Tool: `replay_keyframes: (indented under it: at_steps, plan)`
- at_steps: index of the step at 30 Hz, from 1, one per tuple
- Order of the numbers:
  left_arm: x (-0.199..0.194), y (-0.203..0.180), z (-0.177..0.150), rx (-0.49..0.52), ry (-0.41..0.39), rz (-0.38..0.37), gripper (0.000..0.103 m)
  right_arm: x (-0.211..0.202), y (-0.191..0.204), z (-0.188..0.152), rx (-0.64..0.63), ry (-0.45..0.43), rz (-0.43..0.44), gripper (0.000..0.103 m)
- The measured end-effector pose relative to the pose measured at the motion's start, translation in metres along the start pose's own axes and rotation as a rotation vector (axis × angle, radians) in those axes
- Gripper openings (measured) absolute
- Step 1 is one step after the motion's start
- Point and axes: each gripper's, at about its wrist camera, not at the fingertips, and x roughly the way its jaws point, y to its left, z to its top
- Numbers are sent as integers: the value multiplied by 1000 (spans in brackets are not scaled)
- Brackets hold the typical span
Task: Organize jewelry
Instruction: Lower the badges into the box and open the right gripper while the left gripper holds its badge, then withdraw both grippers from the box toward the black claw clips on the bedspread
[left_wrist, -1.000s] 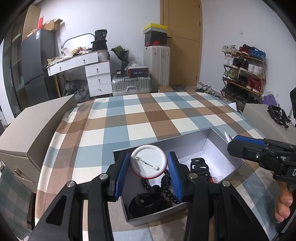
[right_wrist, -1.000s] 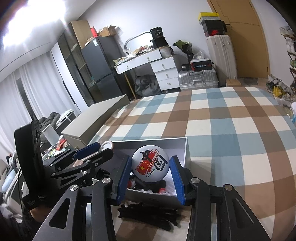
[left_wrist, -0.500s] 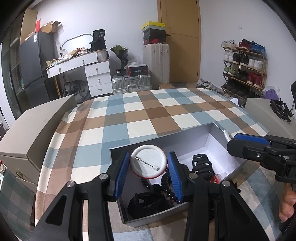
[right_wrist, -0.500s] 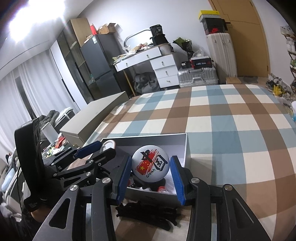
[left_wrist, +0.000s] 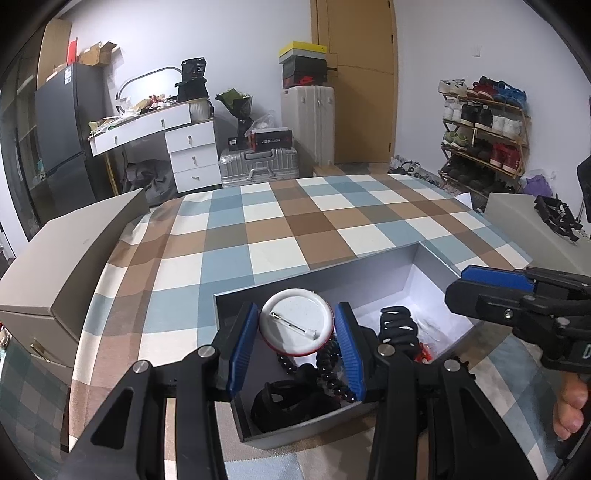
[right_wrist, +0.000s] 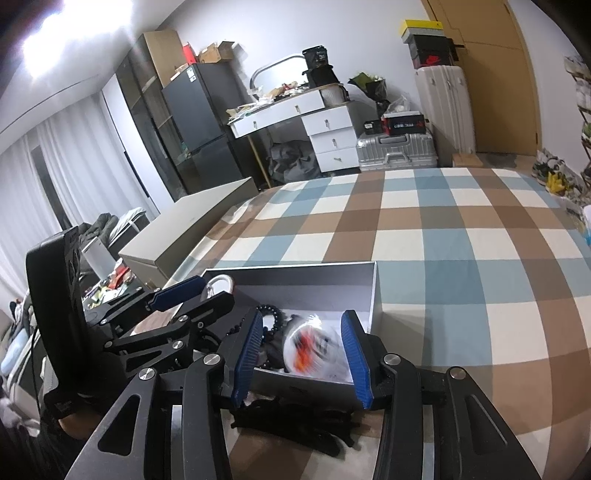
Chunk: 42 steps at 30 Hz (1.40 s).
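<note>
Left gripper (left_wrist: 296, 345): ribbed blue pads pinch a round white pin badge (left_wrist: 296, 325), pin-back showing, above the open grey cardboard box (left_wrist: 317, 275). Right gripper (right_wrist: 301, 349): jaws opening, a second round badge (right_wrist: 314, 347), motion-blurred, loose between the pads over the box. Glossy black beads (left_wrist: 332, 373) and a claw clip (left_wrist: 399, 326) lie inside

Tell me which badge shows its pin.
The white badge in the left claw: its pin back faces the camera. The printed badge between the right claw's opening jaws is blurred.
</note>
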Motion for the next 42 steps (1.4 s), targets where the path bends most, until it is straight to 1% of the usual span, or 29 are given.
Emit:
replay_keyframes:
  at_steps: [2, 4, 6, 7, 9, 10, 11, 12, 13, 14, 15, 16, 17, 19, 22, 25, 27, 30, 32, 36, 39, 42]
  plan:
    - [-3, 0, 0, 0, -7, -12, 38, 0, 0, -1, -4, 2, -14, 46]
    - [-6, -1, 0, 0, -8, -17, 47, -1, -1, -1, -2, 4, -17, 49]
    - [-11, 0, 0, -3, -14, -19, 60, -5, -2, -2, 0, 1, -24, 54]
    - [-13, 0, -1, -3, -18, -19, 62, -6, -2, -3, 0, -1, -26, 56]
    - [-19, 2, -2, -8, -21, -23, 72, -11, -2, -5, -5, -2, -31, 60]
    - [-21, 3, -2, -11, -22, -27, 75, -13, -2, -6, -10, 1, -38, 63]
    - [-24, 5, -3, -16, -23, -32, 81, -14, -2, -7, -14, 6, -45, 70]
    - [-29, 6, -5, -17, -24, -35, 84, -14, -2, -7, -16, 11, -50, 76]
    - [-31, 7, -6, -15, -24, -34, 84, -15, -2, -8, -18, 19, -54, 79]
    - [-34, 8, -8, -10, -24, -25, 85, -16, -1, -9, -19, 28, -60, 85]
    - [-37, 9, -10, -5, -23, -13, 91, -17, -1, -10, -18, 33, -64, 90]
    - [-40, 9, -13, 2, -22, 4, 95, -17, 0, -10, -17, 42, -68, 94]
    - [-43, 10, -16, 2, -23, 16, 102, -17, 1, -11, -19, 54, -73, 98]
    - [-47, 11, -22, 0, -26, 23, 102, -17, 4, -14, -23, 77, -75, 99]
    - [-50, 13, -31, 1, -6, 19, 102, -14, 11, -21, -29, 117, -73, 101]
    - [-49, 10, -31, 17, -1, 12, 102, -9, 17, -29, -45, 169, -67, 101]
    - [-49, 10, -29, 1, -6, 21, 102, -4, 20, -34, -61, 204, -64, 101]
    - [-51, 12, -32, -14, 10, 6, 102, 4, 25, -42, -79, 256, -64, 101]
    - [-54, 15, -38, -19, 8, 30, 102, 10, 28, -46, -96, 287, -65, 101]
    - [-52, 23, -50, -53, 35, 38, 102, 18, 30, -52, -94, 310, -79, 101]
    - [-52, 28, -55, -57, 7, 71, 102, 22, 33, -55, -94, 322, -75, 101]
    - [-45, 33, -59, -78, 27, 70, 102, 24, 37, -58, -118, 342, -61, 101]
